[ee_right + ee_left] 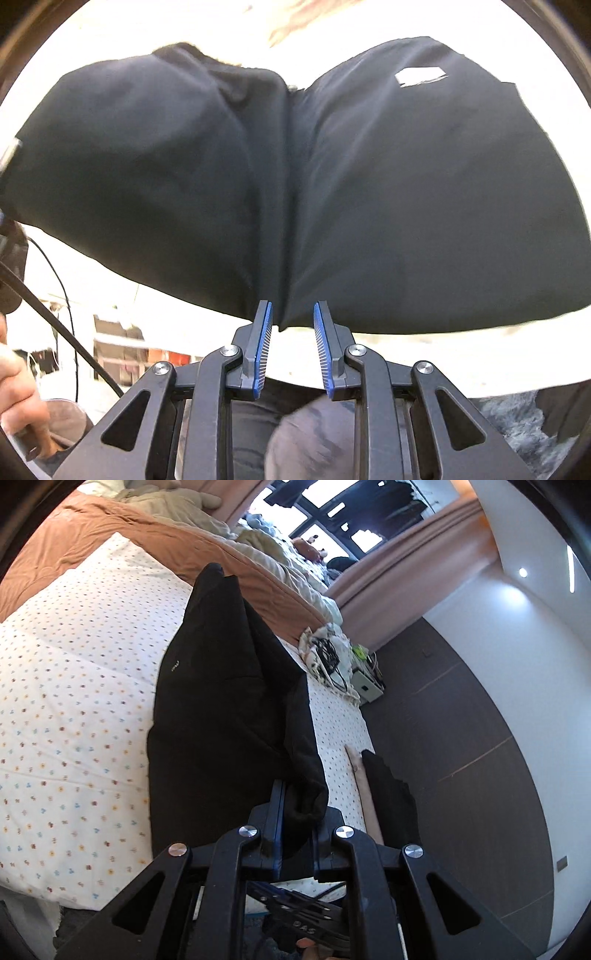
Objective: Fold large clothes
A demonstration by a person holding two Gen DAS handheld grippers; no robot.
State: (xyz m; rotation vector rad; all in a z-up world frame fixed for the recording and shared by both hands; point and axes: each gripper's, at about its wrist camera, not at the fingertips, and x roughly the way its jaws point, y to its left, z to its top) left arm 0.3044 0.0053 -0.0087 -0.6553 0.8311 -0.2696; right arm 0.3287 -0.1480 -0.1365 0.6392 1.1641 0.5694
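A large black garment [221, 701] lies on a white bedsheet with small coloured dots [74, 709]. My left gripper [297, 812] is shut on a bunched edge of the garment at its near end. In the right wrist view the same black garment [406, 203] fills the frame, with a white label [419, 76] near its far right. My right gripper [292, 317] is open, its blue pads either side of the garment's near edge at a central crease, not clamped.
A brown duvet [92, 542] and crumpled cream bedding [177, 506] lie at the bed's far side. Cables and small items [332, 657] sit near the bed edge. A person's arm in a black sleeve [391, 797] rests there. Dark floor [461, 720] lies to the right.
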